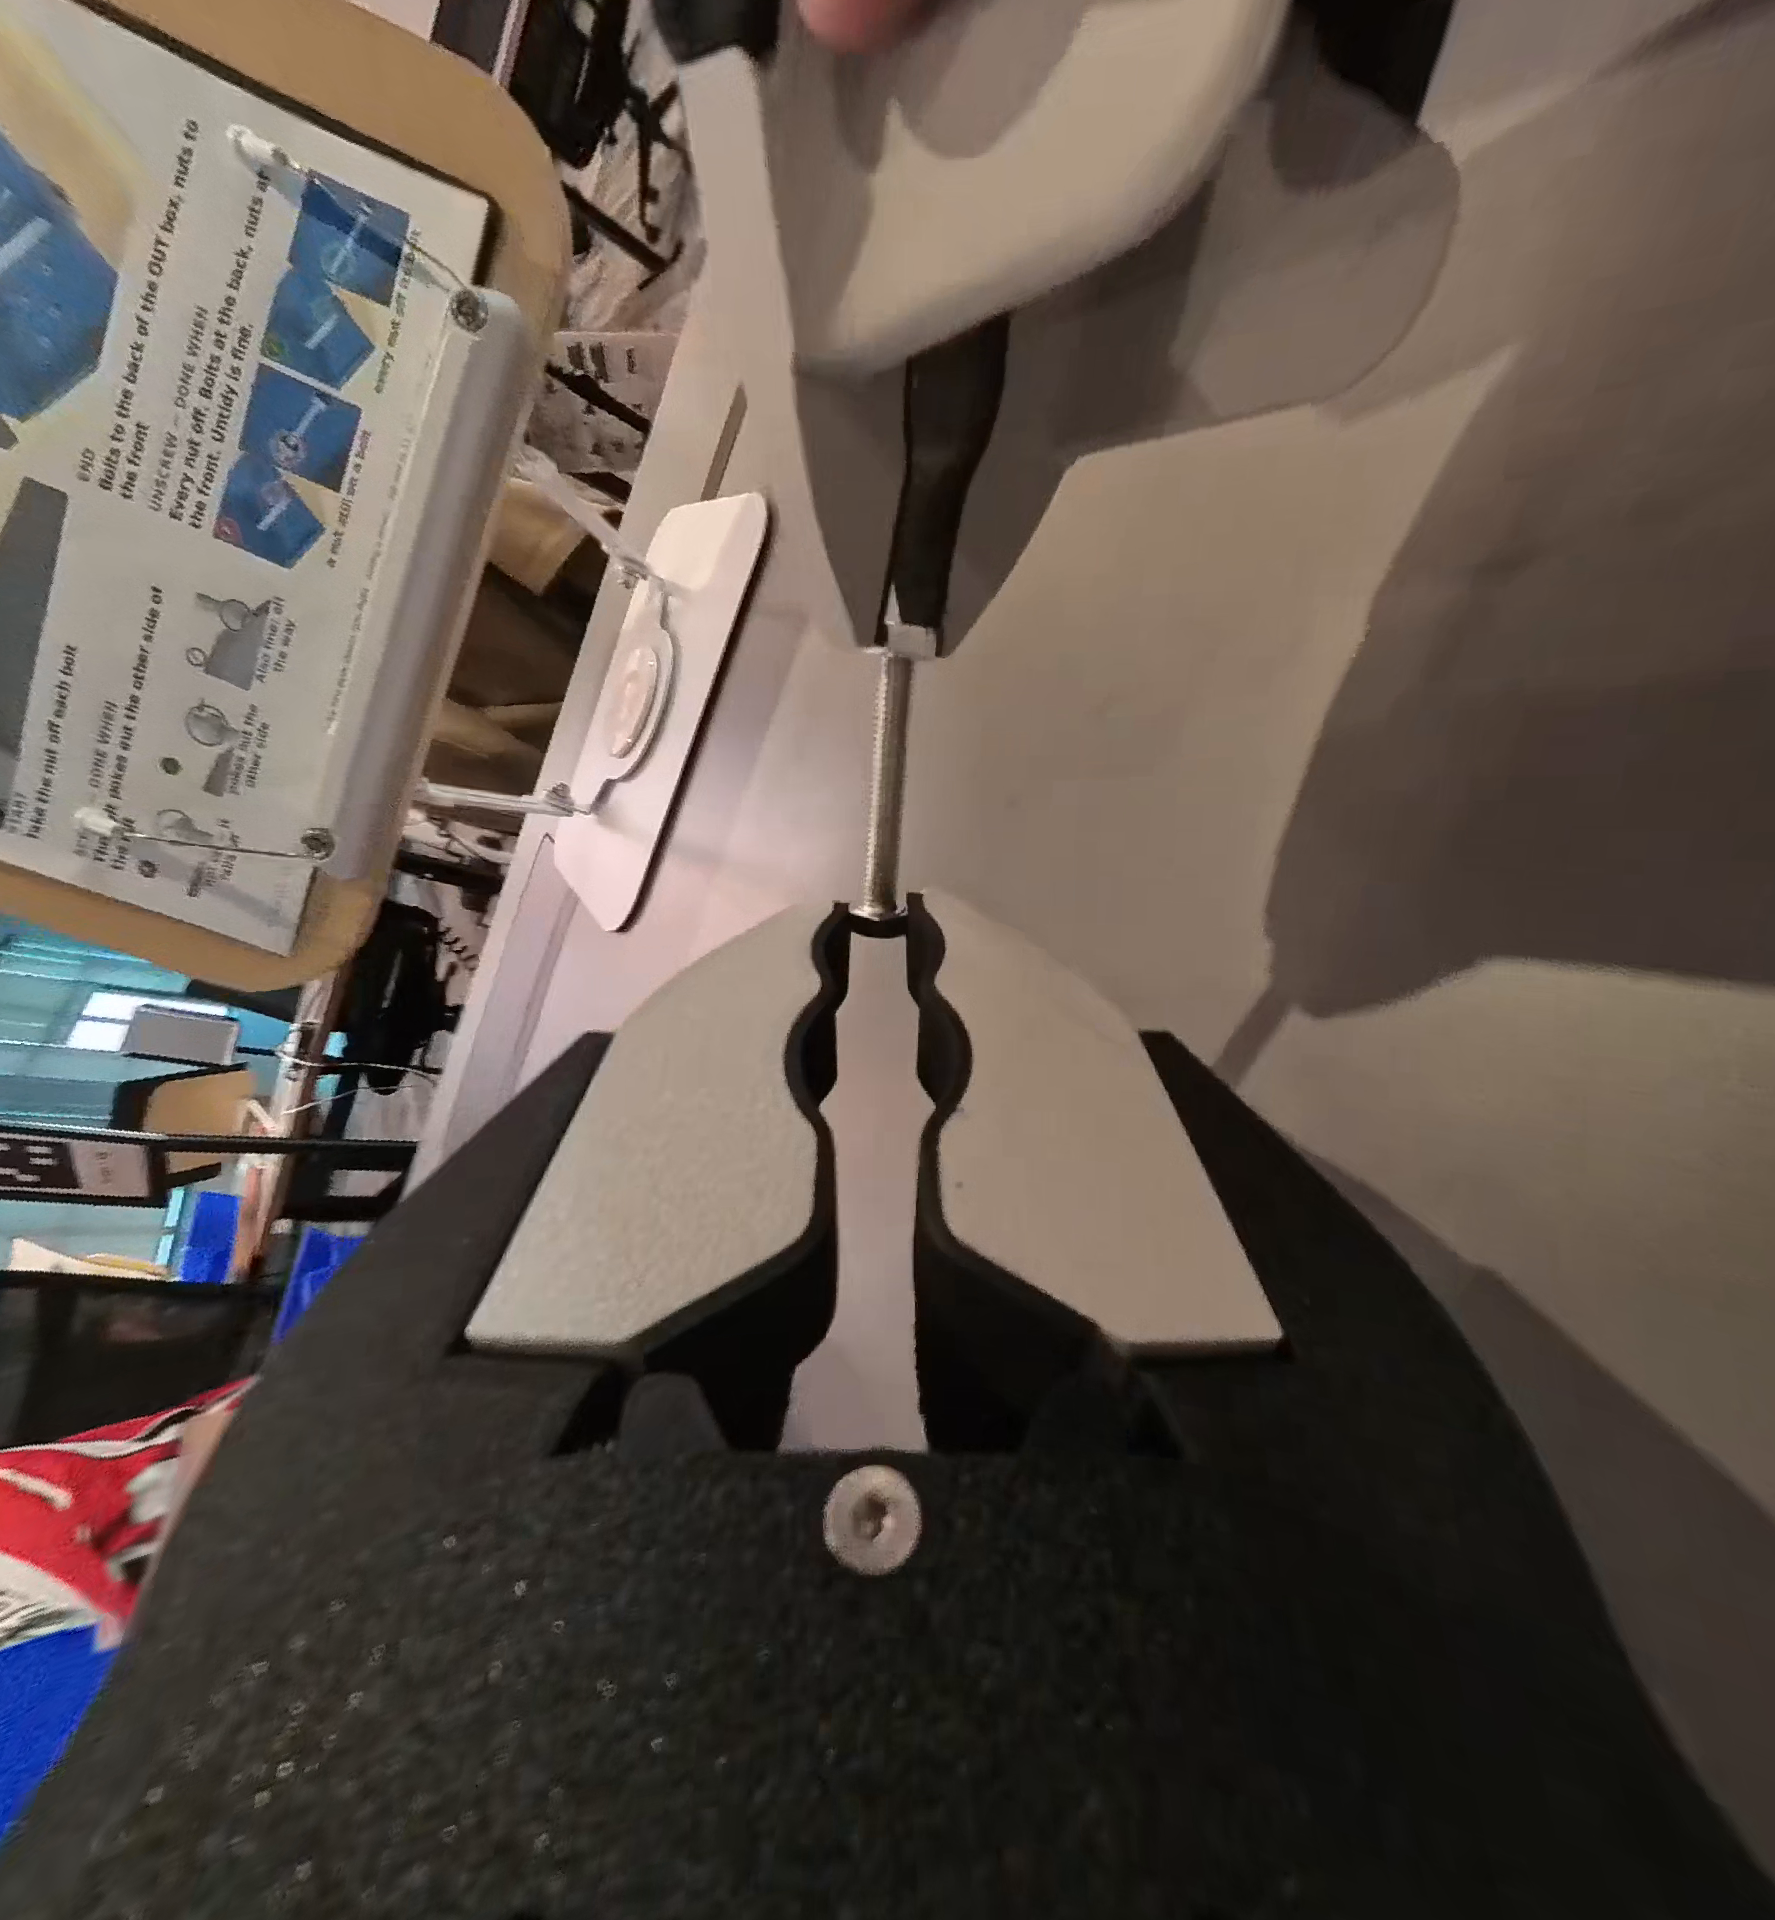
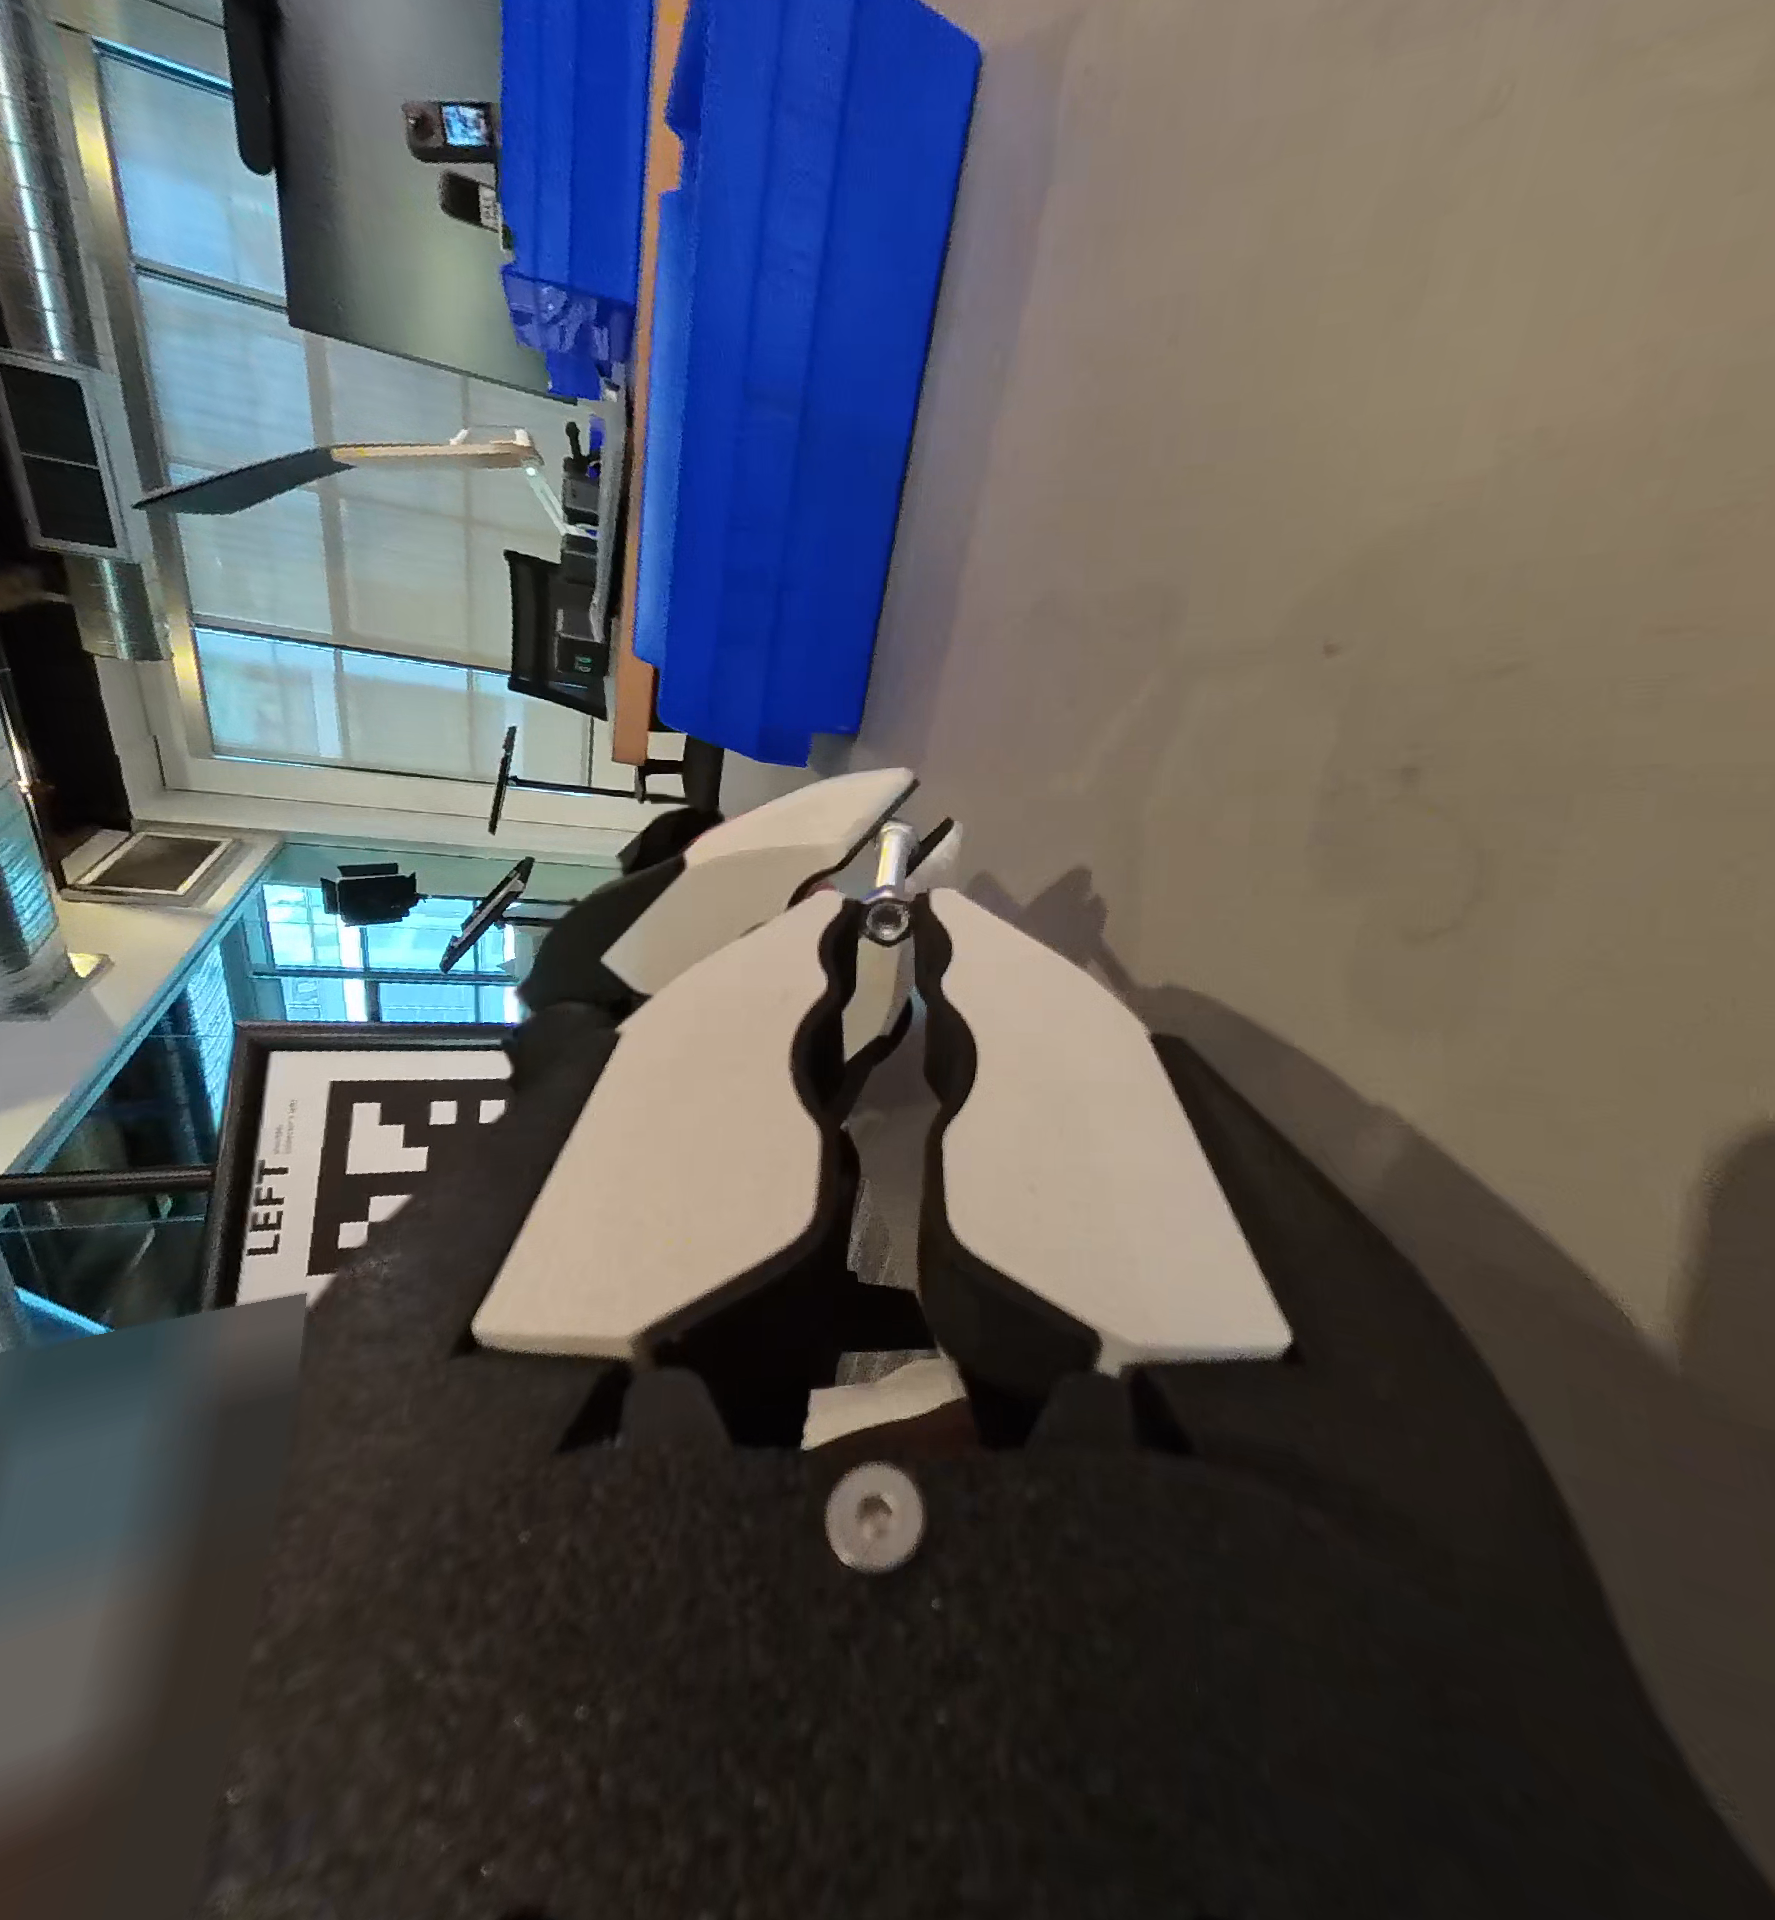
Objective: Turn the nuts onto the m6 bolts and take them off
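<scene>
Two grippers pinch one slim silver threaded steel bolt, light, stiff and probably slippery: left gripper jaws closed on what looks like a small dark nut at its tip, right gripper jaws on its socket head, likely the surest holds.

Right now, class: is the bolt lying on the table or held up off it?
Held up off it. The bolt spans between the left tongs and right tongs, each gripping one end above the table.

The bolt spans between the left hand-held gripper and right hand-held gripper, above the table.
</scene>
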Demonstrator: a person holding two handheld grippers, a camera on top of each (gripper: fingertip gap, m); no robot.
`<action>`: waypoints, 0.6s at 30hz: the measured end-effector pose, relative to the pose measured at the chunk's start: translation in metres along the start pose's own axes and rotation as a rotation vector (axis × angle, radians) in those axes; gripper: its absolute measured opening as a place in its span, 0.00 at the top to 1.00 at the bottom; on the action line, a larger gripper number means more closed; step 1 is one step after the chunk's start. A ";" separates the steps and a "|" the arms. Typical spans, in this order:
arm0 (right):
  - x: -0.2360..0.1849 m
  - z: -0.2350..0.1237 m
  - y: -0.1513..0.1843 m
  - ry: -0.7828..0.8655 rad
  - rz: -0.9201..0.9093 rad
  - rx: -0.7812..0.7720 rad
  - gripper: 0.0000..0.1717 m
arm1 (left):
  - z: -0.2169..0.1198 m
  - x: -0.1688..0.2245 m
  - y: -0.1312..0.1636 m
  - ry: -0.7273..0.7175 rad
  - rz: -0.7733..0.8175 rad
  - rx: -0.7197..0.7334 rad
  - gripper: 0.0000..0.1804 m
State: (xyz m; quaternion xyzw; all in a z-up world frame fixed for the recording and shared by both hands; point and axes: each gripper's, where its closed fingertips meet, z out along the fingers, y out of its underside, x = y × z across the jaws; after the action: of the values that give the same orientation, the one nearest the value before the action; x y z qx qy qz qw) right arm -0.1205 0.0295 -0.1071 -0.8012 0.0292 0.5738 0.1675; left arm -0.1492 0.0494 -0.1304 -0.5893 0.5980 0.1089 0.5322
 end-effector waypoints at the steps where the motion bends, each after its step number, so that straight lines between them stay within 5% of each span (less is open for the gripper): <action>1: -0.003 0.000 0.000 -0.007 -0.007 0.002 0.94 | -0.001 -0.001 -0.001 0.013 -0.025 0.007 0.95; 12: -0.023 -0.012 0.000 -0.095 -0.111 0.033 0.92 | 0.003 0.000 0.008 0.210 -0.318 0.065 0.95; 18: 0.005 -0.009 0.014 0.289 -0.734 0.126 0.90 | -0.005 -0.020 0.020 0.321 -0.661 0.145 0.95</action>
State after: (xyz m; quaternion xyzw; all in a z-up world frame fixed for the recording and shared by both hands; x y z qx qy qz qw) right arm -0.1140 0.0148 -0.1123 -0.8189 -0.2005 0.3545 0.4044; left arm -0.1734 0.0627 -0.1229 -0.7210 0.4573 -0.2051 0.4786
